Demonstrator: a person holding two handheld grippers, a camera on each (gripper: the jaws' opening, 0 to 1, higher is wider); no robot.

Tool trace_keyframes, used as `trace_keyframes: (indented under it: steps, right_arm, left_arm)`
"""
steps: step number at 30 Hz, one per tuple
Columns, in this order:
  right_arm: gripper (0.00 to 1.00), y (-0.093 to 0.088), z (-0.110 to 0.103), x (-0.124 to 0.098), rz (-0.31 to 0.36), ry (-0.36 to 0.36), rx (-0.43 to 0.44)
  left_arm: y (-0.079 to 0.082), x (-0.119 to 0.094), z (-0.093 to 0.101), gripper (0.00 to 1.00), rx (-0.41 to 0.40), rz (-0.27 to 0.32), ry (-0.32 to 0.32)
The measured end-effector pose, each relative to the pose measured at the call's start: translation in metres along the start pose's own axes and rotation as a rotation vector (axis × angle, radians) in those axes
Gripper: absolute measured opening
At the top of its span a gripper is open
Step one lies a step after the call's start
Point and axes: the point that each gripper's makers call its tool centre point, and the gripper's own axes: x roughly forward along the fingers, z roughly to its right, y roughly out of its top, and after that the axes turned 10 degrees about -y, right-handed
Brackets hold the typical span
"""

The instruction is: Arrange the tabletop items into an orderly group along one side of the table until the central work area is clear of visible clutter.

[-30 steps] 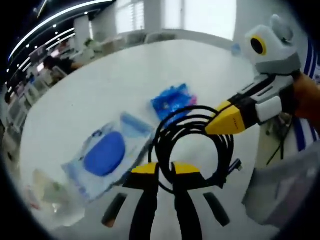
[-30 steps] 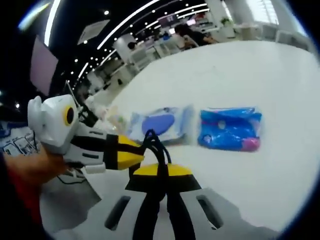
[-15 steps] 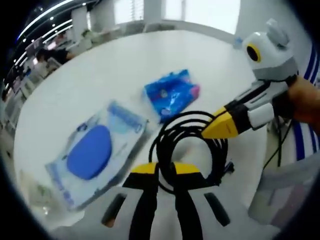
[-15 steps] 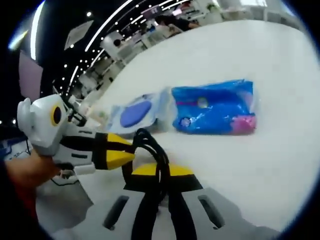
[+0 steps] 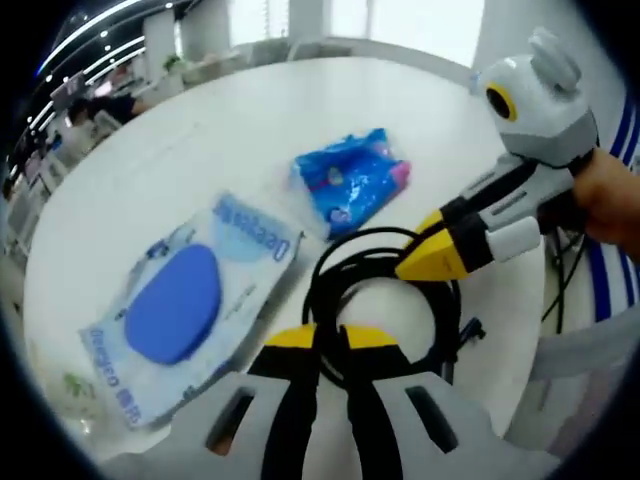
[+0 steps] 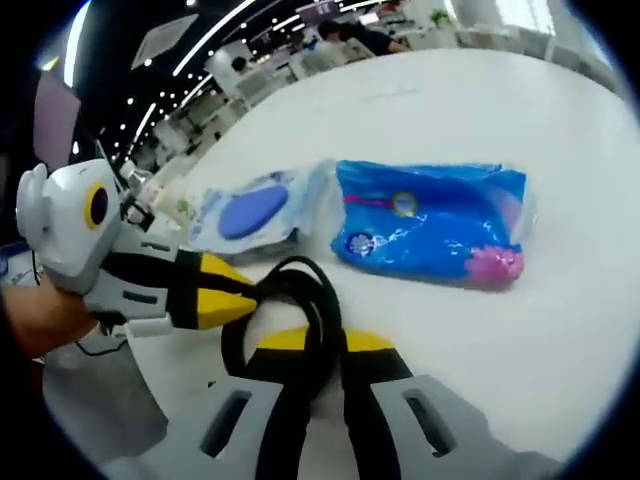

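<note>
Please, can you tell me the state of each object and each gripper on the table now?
Coiled black cable: looped, gripped at two places.
Left gripper: shut on the cable.
Right gripper: shut on the cable.
Clear packet with blue oval: lying flat on the white table.
Blue plastic pouch: lying flat, crinkled.

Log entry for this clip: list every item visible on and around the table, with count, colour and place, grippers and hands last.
Table: one, white, round, under everything.
Coiled cable: one, black, near table edge, both grippers closed on its loops.
Blue snack bag: one, bright blue with pink, beyond the cable.
Clear pouch: one, transparent with a blue oval inside, beside the blue bag.
Small clear packet: one, greenish print, blurred, next to the pouch.
Background: office desks, ceiling light strips, seated people, far off.
Left gripper: yellow-tipped black jaws, shut on cable.
Right gripper: same, shut on cable.
Hand: one, holding right gripper.
</note>
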Motion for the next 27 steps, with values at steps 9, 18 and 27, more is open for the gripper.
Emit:
trace_keyframes:
  steps: [9, 18, 27]
  right_arm:
    - [0.12, 0.002, 0.001, -0.001, 0.023, -0.028, -0.053]
    - [0.2, 0.014, -0.001, -0.012, 0.078, -0.03, -0.032]
    - [0.22, 0.029, 0.0, -0.024, 0.133, -0.037, -0.015]
  left_arm:
    - [-0.001, 0.0, -0.001, 0.07, 0.012, 0.044, -0.012]
    - [-0.004, -0.008, 0.001, 0.22, -0.01, 0.083, -0.027]
    - [0.016, -0.021, 0.008, 0.39, -0.035, 0.226, -0.076]
